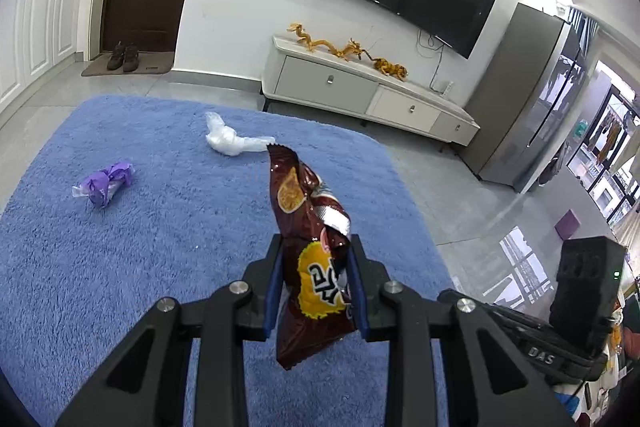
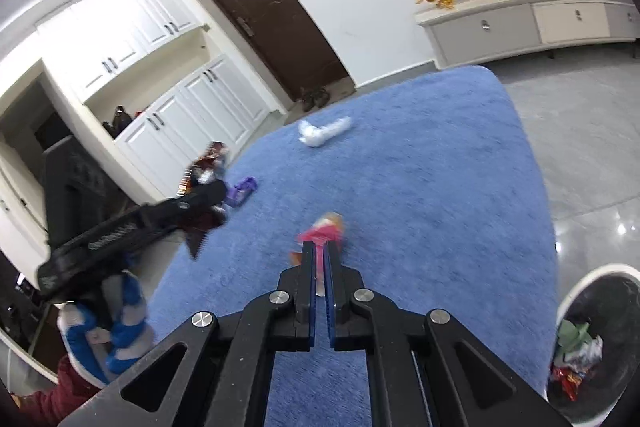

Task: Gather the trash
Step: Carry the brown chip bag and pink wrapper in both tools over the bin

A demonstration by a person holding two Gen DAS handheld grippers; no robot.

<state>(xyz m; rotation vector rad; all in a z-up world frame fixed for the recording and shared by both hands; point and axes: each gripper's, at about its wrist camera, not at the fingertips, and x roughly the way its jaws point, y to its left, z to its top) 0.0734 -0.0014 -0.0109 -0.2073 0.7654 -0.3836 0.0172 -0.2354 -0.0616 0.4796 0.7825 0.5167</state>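
In the left wrist view, a purple wrapper (image 1: 105,183) lies at left on the blue rug (image 1: 168,227), and a crumpled clear bag (image 1: 230,139) sits further up, left of centre. At lower centre the left tongs (image 1: 316,247) are clamped on a brown chip bag (image 1: 308,239) — it stands upright between the blue pads, its top edge rising to mid-frame and its lower end hanging below the fingers. At far right, the black body of the other tool shows above the grey floor.

In the right wrist view, the left tongs appear at left with the brown bag, blurred. At centre the right tongs (image 2: 320,247) are closed narrow on a pink wrapper (image 2: 326,231), held above the rug. A bin (image 2: 600,339) at lower right — dark inside, white rim — holds trash.
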